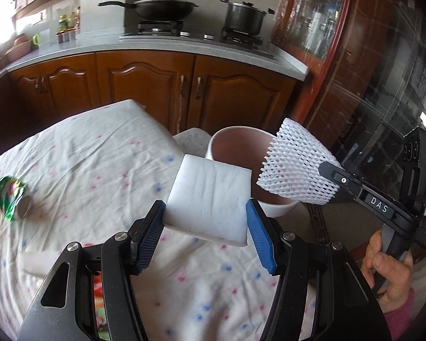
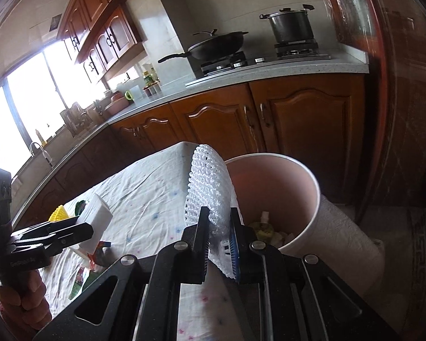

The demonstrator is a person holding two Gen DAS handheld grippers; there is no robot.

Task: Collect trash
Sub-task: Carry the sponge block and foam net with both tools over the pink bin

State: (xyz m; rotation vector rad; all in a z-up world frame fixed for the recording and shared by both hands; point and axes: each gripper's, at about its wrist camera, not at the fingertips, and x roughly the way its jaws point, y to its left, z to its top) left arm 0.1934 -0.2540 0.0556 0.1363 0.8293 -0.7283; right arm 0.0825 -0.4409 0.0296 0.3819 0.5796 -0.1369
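Observation:
My left gripper (image 1: 204, 211) is shut on a white foam block (image 1: 208, 199) and holds it above the table, just short of the pink bin (image 1: 235, 139). My right gripper (image 2: 220, 226) is shut on a white foam net sleeve (image 2: 208, 187), held up beside the bin (image 2: 292, 182); the sleeve also shows in the left wrist view (image 1: 295, 167). The bin holds some scraps and a small bottle (image 2: 265, 224). A crushed green can (image 1: 12, 197) lies on the flowered tablecloth (image 1: 99, 156) at the left.
A yellow net piece (image 2: 59, 212) and colourful wrappers (image 2: 82, 278) lie on the table near my left gripper (image 2: 82, 228). Wooden cabinets (image 1: 144, 85) and a counter with a wok (image 1: 162, 7) and pot (image 1: 242, 17) stand behind. A glass-fronted cabinet (image 1: 355, 65) is at the right.

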